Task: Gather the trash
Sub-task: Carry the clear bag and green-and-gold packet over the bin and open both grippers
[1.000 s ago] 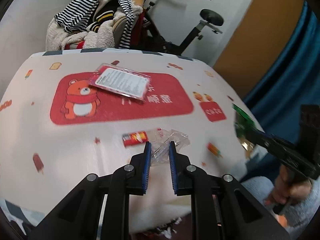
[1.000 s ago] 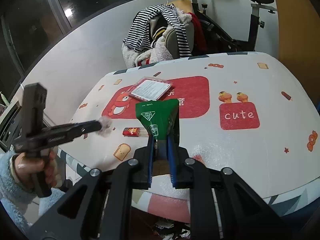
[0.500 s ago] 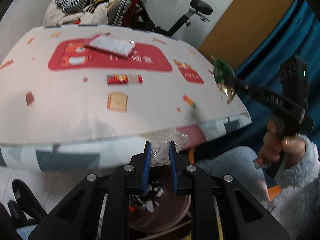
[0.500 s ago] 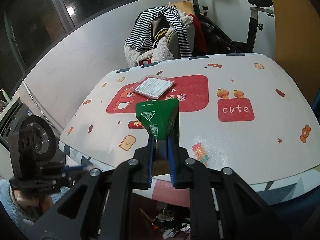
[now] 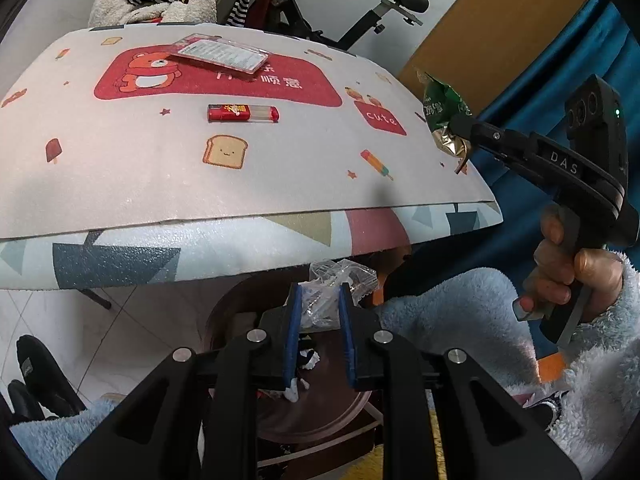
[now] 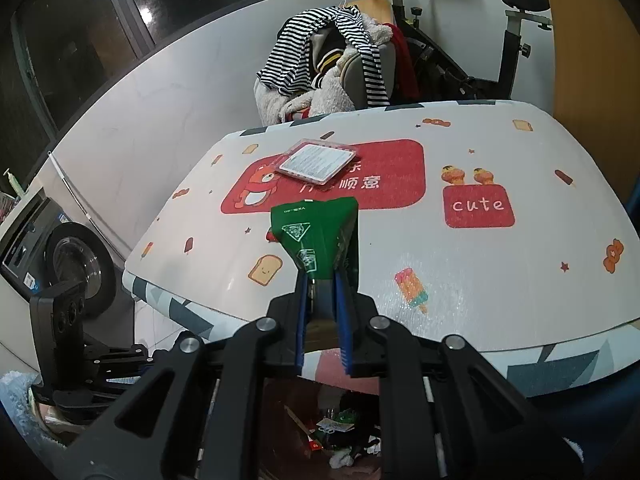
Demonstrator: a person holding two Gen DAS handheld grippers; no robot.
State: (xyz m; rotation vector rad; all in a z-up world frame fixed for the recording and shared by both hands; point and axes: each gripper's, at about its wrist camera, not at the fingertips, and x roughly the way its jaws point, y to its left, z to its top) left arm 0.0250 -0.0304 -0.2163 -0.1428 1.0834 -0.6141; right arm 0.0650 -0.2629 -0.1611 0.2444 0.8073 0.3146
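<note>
My left gripper (image 5: 319,298) is shut on a crumpled clear plastic wrapper (image 5: 340,280) and holds it below the table's front edge, over a round brown trash bin (image 5: 320,408) with trash in it. My right gripper (image 6: 320,280) is shut on a green snack wrapper (image 6: 316,236) above the table's front edge; it also shows in the left wrist view (image 5: 444,116). A red lighter-shaped wrapper (image 5: 243,113) and a clear flat package (image 5: 224,54) lie on the table (image 5: 120,184).
The bin's inside shows below the table edge in the right wrist view (image 6: 340,432). A chair piled with striped clothes (image 6: 332,52) and an exercise bike (image 6: 508,28) stand behind the table. A washing machine (image 6: 68,256) is at the left. Shoes (image 5: 36,376) lie on the floor.
My left gripper has carried the clear wrapper off the table and down below its front edge, over the bin. My right gripper still holds the green wrapper, drawn back a little.
</note>
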